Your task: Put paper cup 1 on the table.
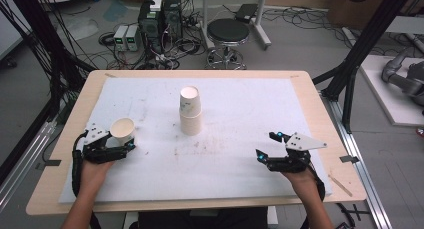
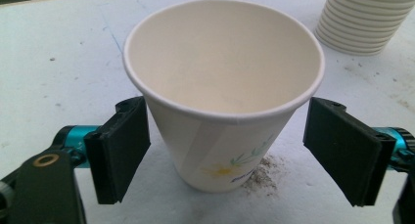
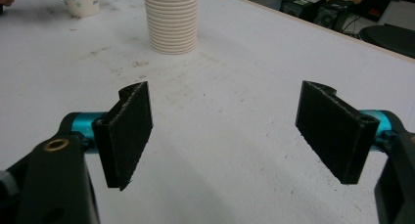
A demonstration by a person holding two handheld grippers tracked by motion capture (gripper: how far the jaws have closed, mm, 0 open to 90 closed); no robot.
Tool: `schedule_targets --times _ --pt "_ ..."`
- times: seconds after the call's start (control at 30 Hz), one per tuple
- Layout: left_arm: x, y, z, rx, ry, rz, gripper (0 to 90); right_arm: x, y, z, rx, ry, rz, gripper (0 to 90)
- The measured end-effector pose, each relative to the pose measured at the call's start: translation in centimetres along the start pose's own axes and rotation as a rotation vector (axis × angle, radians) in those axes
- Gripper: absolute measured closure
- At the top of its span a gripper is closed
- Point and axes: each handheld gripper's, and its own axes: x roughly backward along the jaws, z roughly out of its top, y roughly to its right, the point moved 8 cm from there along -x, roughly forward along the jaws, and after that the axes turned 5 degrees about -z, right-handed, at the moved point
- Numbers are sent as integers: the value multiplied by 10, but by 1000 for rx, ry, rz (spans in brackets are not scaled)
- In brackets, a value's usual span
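— Where's the single paper cup?

— Upright on the white table cover, near its left edge, between the jaws of the left gripper. The jaws stand spread either side of its wall — the left pad at or almost at the paper, the right clear — so nothing is clamped.

— And the right gripper?

— Wide open, empty, low over bare cover, well apart from the stack of paper cups mid-table.

— How will it handle?

— Light and thin-walled, I'd judge; it crushes easily. Close gently at mid-wall, below the rolled rim.
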Motion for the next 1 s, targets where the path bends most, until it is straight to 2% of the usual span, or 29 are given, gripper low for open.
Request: schedule_targets --times 0.23,0.37,0.5,0.6,0.7,0.73,0.87,1.0 --pt "11 0 7 3 32 15 166 -1 -1 -1 -2 -7 2 222" --pt "21 3 17 -31 48 30 159 0 -1 -1 -3 -5 3 222" --pt "34 8 34 -39 121 33 149 0 1 -1 -5 -4 -2 222" --pt "41 18 48 -38 202 -8 149 1 1 -1 -5 -6 -1 222" --pt "42 33 59 -7 286 -104 149 1 2 -1 -9 -2 -4 222" --pt "41 38 61 -1 301 -125 149 1 2 -1 -14 -2 -2 222" --pt "35 53 63 1 327 -188 149 2 2 0 -19 1 -6 222" --pt "32 63 62 -29 341 -229 153 2 3 1 -22 1 -5 221"
